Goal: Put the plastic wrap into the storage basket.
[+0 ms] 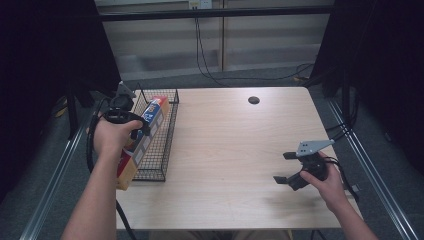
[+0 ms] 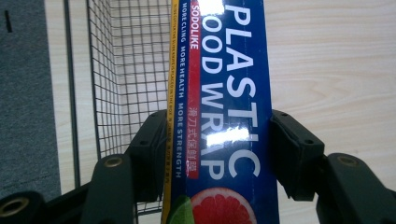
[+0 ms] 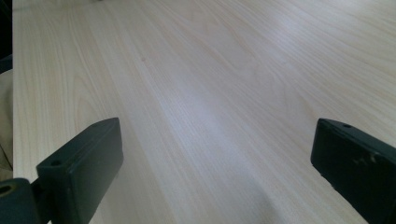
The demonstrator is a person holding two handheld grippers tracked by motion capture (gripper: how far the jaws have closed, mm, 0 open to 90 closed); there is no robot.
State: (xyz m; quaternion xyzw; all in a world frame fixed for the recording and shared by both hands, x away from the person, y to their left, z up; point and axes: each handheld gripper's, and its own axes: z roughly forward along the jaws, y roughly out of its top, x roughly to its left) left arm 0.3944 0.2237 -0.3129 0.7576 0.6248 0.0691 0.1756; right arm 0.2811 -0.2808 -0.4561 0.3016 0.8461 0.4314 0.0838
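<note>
Dark curtains flank the table (image 1: 235, 150); left gripper (image 2: 219, 149) clamps plastic wrap box (image 2: 224, 93) over wire basket (image 1: 165, 150), right gripper (image 1: 287, 167) jaws apart.

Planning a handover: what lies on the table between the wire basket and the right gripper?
Nothing: in the high view, only bare wooden table lies between the wire basket and the open right gripper.

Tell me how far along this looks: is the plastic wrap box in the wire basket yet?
Done: the left gripper has its jaws clamped on the plastic wrap box. In hand: the box is held over the wire basket, its near end sticking out past the basket's front edge. Left, probably: lowering it in and letting go. The right gripper sits open over the table, holding nothing.
</note>
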